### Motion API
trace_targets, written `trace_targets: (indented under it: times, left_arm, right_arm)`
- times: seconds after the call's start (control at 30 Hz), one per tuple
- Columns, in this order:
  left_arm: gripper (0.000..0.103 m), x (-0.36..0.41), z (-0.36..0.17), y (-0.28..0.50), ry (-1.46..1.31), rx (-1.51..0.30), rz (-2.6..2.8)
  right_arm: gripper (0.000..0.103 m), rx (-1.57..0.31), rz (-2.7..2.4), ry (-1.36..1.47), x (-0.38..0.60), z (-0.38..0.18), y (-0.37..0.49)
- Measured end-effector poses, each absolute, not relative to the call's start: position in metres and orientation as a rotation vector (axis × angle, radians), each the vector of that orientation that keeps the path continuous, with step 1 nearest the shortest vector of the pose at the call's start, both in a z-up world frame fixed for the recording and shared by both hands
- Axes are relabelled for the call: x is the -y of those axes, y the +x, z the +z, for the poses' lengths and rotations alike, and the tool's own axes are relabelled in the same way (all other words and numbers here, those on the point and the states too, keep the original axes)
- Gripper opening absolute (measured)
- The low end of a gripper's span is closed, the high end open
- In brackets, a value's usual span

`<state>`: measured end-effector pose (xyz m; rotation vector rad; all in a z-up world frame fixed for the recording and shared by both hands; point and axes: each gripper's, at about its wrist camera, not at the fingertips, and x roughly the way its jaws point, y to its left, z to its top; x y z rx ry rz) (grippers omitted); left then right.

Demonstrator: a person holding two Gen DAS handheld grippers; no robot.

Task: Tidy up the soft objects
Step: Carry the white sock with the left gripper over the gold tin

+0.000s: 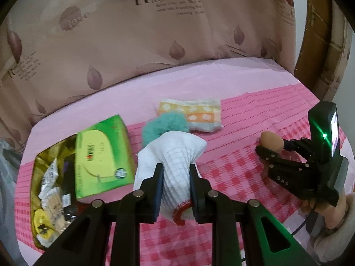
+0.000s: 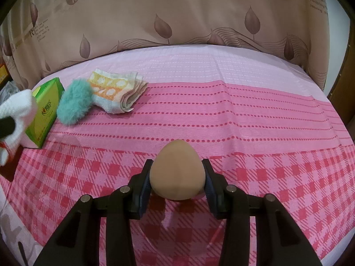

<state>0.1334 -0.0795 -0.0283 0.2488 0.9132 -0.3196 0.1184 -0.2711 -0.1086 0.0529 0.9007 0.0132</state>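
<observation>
Closest to the left wrist camera, the left gripper (image 1: 176,190) has its two dark pads clamped on a single white knitted glove (image 1: 172,166) with a red-trimmed cuff; the waffle-textured cloth bunches between the jaws and hangs clear of the pink cloth-covered surface (image 1: 244,119). Just behind the glove lies one fluffy teal puff (image 1: 165,125), round and furry, touching one folded towel (image 1: 197,114) of orange and white terry with pale dots, its layered edges showing in the right wrist view. Toward the left edge of the surface stands one green tissue box (image 1: 102,157), glossy card, tilted against an open gold-lined box (image 1: 41,161) that is crowded with crumpled wrappers and small packets. Nearer the right edge, the right gripper (image 2: 177,177) is closed on one egg-shaped beige sponge (image 2: 177,173), smooth and matt, its narrow end pointing away; both jaws press its wide sides, and it sits low over the checked part of the cloth. Between the two grippers the surface is pink check, with dotted stripes farther back and plain pale pink at the far edge. A brown curtain (image 1: 133,44) printed with leaf shapes and lettering hangs along the far edge, and a wooden frame (image 1: 321,44) rises beyond the far right corner.
</observation>
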Motion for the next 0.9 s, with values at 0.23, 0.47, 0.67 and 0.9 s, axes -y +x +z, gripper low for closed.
trace_targets:
  times: [0.23, 0.47, 0.67, 0.9]
  left_arm:
    - [0.022, 0.048, -0.009, 0.133, 0.239, -0.880, -0.269]
    - [0.022, 0.009, 0.001, 0.139, 0.217, -0.871, -0.194]
    - [0.022, -0.028, -0.001, 0.149, 0.193, -0.885, -0.113]
    - [0.022, -0.077, -0.006, 0.162, 0.141, -0.909, -0.024]
  right_arm:
    - [0.041, -0.901, 0.012, 0.053, 0.271, -0.109, 0.118]
    - [0.041, -0.901, 0.011, 0.051, 0.270, -0.109, 0.118]
    - [0.041, -0.902, 0.012, 0.051, 0.270, -0.109, 0.118]
    - [0.041, -0.902, 0.011, 0.049, 0.270, -0.109, 0.119]
